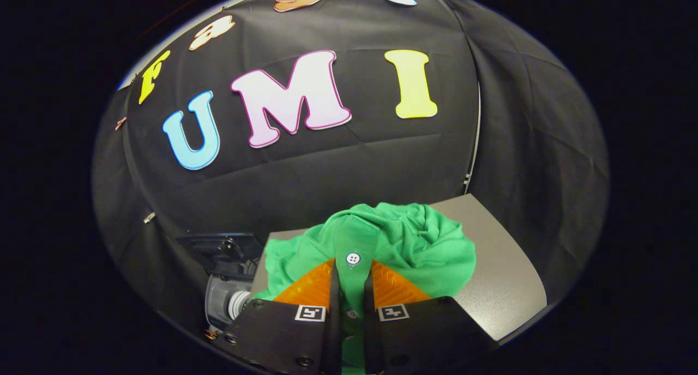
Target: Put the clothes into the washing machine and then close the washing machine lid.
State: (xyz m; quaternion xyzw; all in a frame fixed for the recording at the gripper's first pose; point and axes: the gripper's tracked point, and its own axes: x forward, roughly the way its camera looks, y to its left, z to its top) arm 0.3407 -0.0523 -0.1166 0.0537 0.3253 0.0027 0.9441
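Observation:
A green polo shirt [414, 244] lies bunched on a grey table top [501, 277]. My gripper [352, 279] is shut on the shirt's button placket, which runs as a narrow strip of cloth between both fingers. A white button [353, 259] sits just ahead of the fingertips. The rest of the shirt spreads beyond and to both sides of the fingers. To the left of the table, lower down, stands a dark device with a grey cylindrical part [221, 301]; I cannot tell whether it belongs to the washing machine.
The grey table ends in an edge on the right and near side [523, 326]. Black cloth walls close the booth behind and on both sides. A dark box-like piece [221, 247] sits left of the table.

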